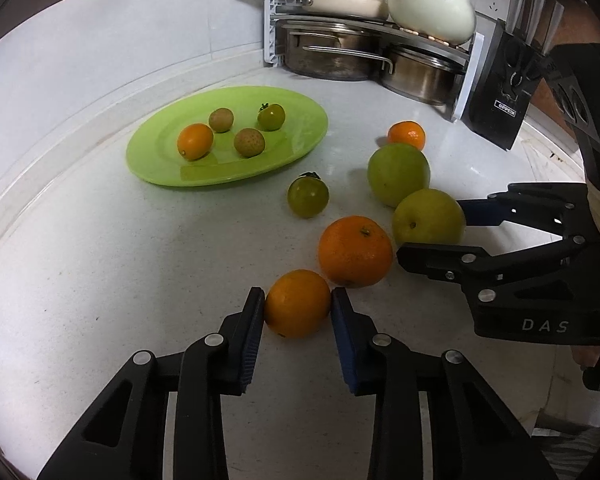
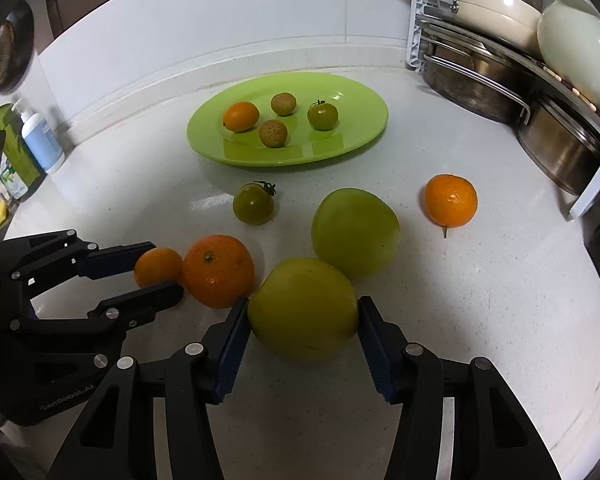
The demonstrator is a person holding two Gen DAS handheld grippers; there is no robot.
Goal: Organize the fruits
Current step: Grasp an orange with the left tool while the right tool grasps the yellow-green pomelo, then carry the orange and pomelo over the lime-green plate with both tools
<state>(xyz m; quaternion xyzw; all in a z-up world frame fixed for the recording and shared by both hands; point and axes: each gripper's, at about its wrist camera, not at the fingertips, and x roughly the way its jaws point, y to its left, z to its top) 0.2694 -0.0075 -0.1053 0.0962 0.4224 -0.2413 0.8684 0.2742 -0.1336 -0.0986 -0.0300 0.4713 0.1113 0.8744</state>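
Orange and green fruits lie loose on the white counter point(image 1: 100, 260), in front of a green plate point(image 1: 300, 148) that stands nearer the back wall and already carries four small fruits. The left gripper point(image 1: 298, 304) has its fingers closed on a small orange point(image 1: 297, 303), one pad on each side at the widest part. The right gripper point(image 2: 303, 316) grips a yellow-green apple point(image 2: 303, 308) the same way, across its middle. Both fruits still rest on the counter.

The small orange looks light, with a skin that gives a little, so a gentle squeeze should hold it. The apple seems heavier, hard and smooth; I judge it may slip or turn if the pads sit below its widest line. A bigger orange point(image 1: 355, 251) touches the small one and lies just beside the apple, so it may roll when they lift.
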